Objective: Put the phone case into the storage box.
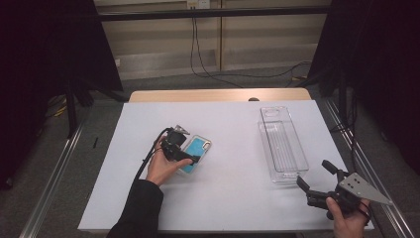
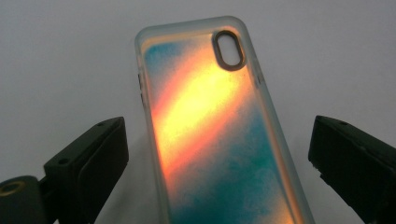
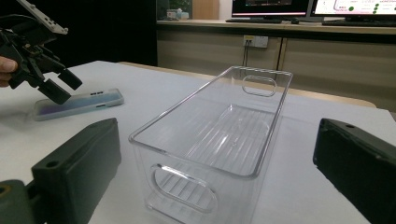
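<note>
Straddling the phone case (image 2: pixel 219 135), left tongs (image 2: pixel 217 163) gape past both edges.

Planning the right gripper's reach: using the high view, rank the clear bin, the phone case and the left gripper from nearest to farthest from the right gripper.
From the right gripper:
1. Clear bin, just ahead of it, on the table's right side.
2. Phone case, flat, left of centre.
3. Left gripper, over the case's near end; too close to the case to rank firmly.

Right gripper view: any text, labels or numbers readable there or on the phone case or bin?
Monitors: coloured on-screen text, too small and blurred to read.
Phone case: no text, only a colour pattern.
Clear bin: no label or marking.
</note>
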Action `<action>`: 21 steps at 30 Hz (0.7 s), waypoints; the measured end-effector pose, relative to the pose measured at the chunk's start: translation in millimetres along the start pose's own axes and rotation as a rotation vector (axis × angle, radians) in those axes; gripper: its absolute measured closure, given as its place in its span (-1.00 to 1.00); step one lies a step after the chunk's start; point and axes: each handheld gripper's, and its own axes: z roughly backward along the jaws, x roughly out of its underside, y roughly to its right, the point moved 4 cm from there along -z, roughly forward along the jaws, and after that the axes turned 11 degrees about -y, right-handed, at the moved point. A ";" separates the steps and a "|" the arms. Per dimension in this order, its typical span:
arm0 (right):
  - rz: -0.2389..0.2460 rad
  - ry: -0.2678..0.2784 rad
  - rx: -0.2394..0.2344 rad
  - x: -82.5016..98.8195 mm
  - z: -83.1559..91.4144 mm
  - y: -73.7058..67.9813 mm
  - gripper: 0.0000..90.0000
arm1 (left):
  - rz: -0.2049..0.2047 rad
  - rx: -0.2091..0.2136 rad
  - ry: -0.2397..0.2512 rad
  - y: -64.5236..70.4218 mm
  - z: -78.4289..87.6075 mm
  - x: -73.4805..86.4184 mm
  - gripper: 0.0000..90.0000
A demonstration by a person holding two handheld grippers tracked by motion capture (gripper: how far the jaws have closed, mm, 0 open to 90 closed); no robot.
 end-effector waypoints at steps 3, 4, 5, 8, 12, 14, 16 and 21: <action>0.002 0.000 0.000 0.0 -0.1 0.1 -1.00 | 0.007 0.003 -0.013 -0.8 -3.7 -0.3 -0.87; 0.003 -0.001 0.000 0.0 -0.2 0.1 -0.99 | 0.008 -0.004 -0.019 -1.0 -4.8 -0.5 -0.87; 0.003 -0.001 0.000 0.0 -0.2 0.1 -1.00 | 0.015 0.000 -0.023 -1.1 -5.3 -0.6 -0.87; 0.002 -0.001 -0.001 0.0 -0.3 0.1 -1.00 | 0.006 -0.012 -0.034 -0.9 -7.4 -1.7 -0.86; 0.002 -0.002 -0.001 0.1 -0.3 0.1 -1.00 | -0.003 -0.016 -0.052 0.3 -11.1 -1.9 -0.86; 0.004 -0.002 -0.003 0.0 -0.4 -0.3 -1.00 | -0.005 -0.035 -0.063 2.5 -13.8 -1.6 -0.87; 0.003 -0.002 -0.003 -0.1 -0.5 -0.6 -1.00 | -0.013 -0.044 -0.064 3.1 -14.6 -2.3 -0.89; 0.003 -0.002 -0.004 0.1 -0.5 -0.2 -1.00 | -0.019 -0.073 -0.085 6.1 -16.9 -3.1 -0.90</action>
